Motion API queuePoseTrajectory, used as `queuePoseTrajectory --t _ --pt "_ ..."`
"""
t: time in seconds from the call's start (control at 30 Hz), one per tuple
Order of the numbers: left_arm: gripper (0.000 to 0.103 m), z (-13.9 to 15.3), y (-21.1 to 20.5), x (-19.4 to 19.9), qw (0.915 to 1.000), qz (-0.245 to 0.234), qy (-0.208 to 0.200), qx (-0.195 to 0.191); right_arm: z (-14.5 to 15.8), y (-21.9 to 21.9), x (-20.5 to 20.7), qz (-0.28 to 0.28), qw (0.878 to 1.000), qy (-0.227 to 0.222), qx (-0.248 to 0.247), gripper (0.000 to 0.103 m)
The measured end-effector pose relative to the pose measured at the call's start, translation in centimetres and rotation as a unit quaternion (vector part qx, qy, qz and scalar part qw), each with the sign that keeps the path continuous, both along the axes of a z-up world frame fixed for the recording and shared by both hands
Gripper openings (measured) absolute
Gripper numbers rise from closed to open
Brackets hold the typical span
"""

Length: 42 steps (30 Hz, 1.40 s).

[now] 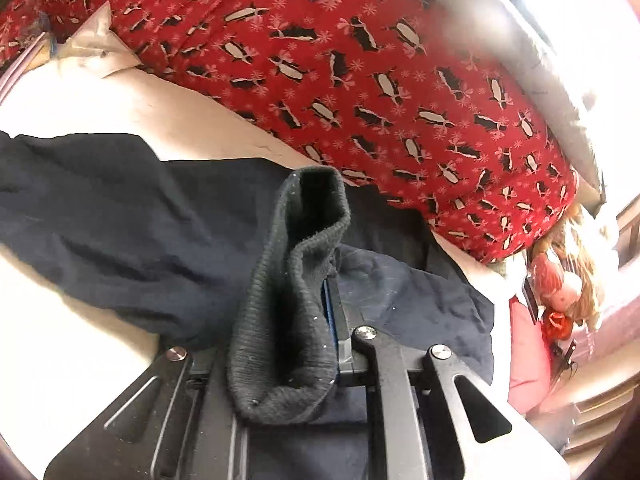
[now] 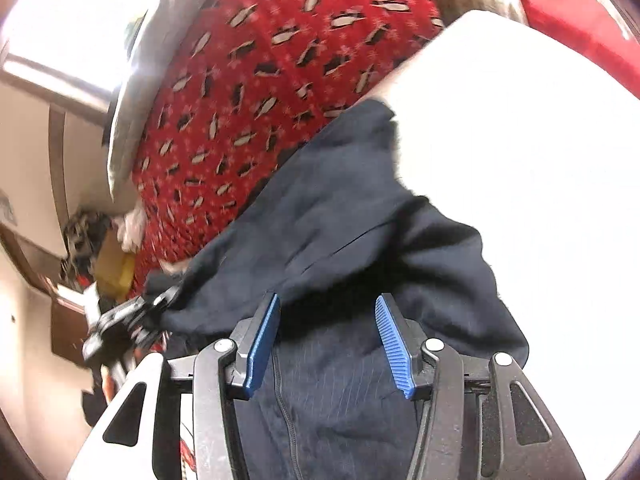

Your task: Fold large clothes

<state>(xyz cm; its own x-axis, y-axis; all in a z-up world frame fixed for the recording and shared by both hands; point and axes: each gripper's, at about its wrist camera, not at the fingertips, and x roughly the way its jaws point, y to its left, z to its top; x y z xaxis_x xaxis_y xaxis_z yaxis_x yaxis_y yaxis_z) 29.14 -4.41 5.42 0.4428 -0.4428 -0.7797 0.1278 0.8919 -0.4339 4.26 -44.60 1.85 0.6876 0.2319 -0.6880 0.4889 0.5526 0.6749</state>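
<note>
Left wrist view: left tool point(image 1: 332, 320) is clamped on the ribbed cuff point(image 1: 296, 280) of the navy garment point(image 1: 132, 216), spread on white bed point(image 1: 60, 352); red penguin blanket point(image 1: 360, 80) at 1 o'clock. Right view only: right tool point(image 2: 328, 340) open, pads point(image 2: 394, 344) apart over garment, not pressing it

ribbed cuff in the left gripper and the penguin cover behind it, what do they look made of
Ribbed cuff: dark grey knit, matte, judging by its fine vertical ribs and specks of lint. Penguin cover: soft printed fabric, perhaps fleece or flannel; red, matte, no sheen. The exact fibre cannot be told.
</note>
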Motion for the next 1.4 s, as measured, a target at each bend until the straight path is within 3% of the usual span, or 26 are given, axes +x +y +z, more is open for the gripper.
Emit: queuePoseTrajectory --t 0.13,0.3,0.33,0.37,0.4,0.53,0.6,0.67,0.7,0.73,0.8,0.87,0.9,0.93,0.97,1.0,1.17,1.23,1.27,1.3,1.33,1.4 --pt "0.012 -0.3 0.3 -0.1 0.9998 0.001 0.017 0.010 -2.5 -1.6 1.3 -0.050 0.996 -0.013 0.072 0.052" --pt "0.012 0.1 -0.2 -0.3 0.9998 0.003 0.021 0.005 -6.5 -2.3 3.4 -0.123 0.980 0.019 0.157 0.051" --pt "0.012 0.1 -0.4 -0.3 0.9997 0.001 0.024 0.005 -6.9 -2.6 3.2 -0.144 0.975 0.012 0.166 0.041" --pt "0.012 0.0 -0.5 -0.4 0.9996 -0.004 0.027 0.004 -7.0 -2.8 2.9 -0.153 0.973 -0.001 0.174 0.003" --pt "0.012 -0.3 -0.7 -0.5 0.9995 -0.011 0.030 0.000 -6.6 -3.3 2.7 -0.151 0.971 -0.017 0.183 0.004" --pt "0.012 -4.3 -3.3 -1.2 0.9956 -0.053 0.069 0.036 -1.9 -4.7 -0.2 -0.140 0.986 -0.050 0.071 0.003" --pt "0.012 -7.2 -4.5 -1.4 0.9903 -0.064 0.089 0.085 -2.9 -5.1 -1.0 -0.132 0.989 -0.006 0.071 0.003" --pt "0.013 -7.7 -4.4 -1.8 0.9907 -0.068 0.078 0.089 -5.1 -5.1 -1.1 -0.107 0.990 0.048 0.084 0.004" --pt "0.014 -7.2 -4.1 -2.0 0.9908 -0.074 0.072 0.087 -5.4 -4.9 -1.0 -0.093 0.990 0.058 0.092 0.008" --pt "0.014 -6.6 -3.7 -2.1 0.9911 -0.080 0.069 0.081 -4.9 -4.8 -1.2 -0.088 0.990 0.058 0.095 0.018" --pt "0.014 -5.6 -2.8 -2.5 0.9919 -0.095 0.061 0.059 -2.9 -4.6 -1.5 -0.081 0.991 0.070 0.078 0.024" --pt "0.014 -4.8 -2.5 -2.9 0.9917 -0.106 0.045 0.057 0.5 -4.9 -1.5 -0.085 0.996 0.026 0.027 0.024" --pt "0.014 -4.6 -2.6 -2.8 0.9916 -0.108 0.038 0.061 1.7 -5.2 -1.5 -0.093 0.996 0.006 0.001 0.029" --pt "0.014 -4.7 -2.7 -2.7 0.9915 -0.107 0.036 0.065 2.8 -5.7 -1.0 -0.100 0.995 -0.015 -0.023 0.048" --pt "0.014 -4.9 -2.8 -2.6 0.9919 -0.101 0.039 0.066 3.3 -6.6 0.3 -0.098 0.994 -0.031 -0.035 0.056" --pt "0.014 -5.2 -2.8 -2.5 0.9925 -0.095 0.043 0.064 3.1 -7.2 1.3 -0.096 0.994 -0.032 -0.035 0.057" --pt "0.014 -4.8 -1.0 -2.9 0.9962 -0.069 0.039 0.034 -2.3 -9.6 9.3 -0.068 0.997 0.042 -0.018 0.051" --pt "0.014 -3.8 -0.1 -2.9 0.9975 -0.060 0.024 0.029 -3.7 -9.9 10.2 -0.078 0.996 0.042 -0.005 0.046" --pt "0.014 -3.5 0.3 -2.8 0.9978 -0.055 0.021 0.031 -4.5 -10.2 10.8 -0.075 0.996 0.029 0.032 0.030" --pt "0.014 -3.5 0.6 -2.6 0.9979 -0.053 0.022 0.031 -4.8 -10.4 11.3 -0.071 0.996 0.017 0.059 0.007" --pt "0.014 -3.6 0.7 -2.3 0.9978 -0.053 0.024 0.030 -4.1 -10.5 11.8 -0.073 0.996 0.008 0.044 0.004" --pt "0.014 -4.0 0.3 -1.8 0.9970 -0.044 0.026 0.058 -0.7 -9.4 13.8 -0.044 0.997 -0.031 -0.049 0.003"
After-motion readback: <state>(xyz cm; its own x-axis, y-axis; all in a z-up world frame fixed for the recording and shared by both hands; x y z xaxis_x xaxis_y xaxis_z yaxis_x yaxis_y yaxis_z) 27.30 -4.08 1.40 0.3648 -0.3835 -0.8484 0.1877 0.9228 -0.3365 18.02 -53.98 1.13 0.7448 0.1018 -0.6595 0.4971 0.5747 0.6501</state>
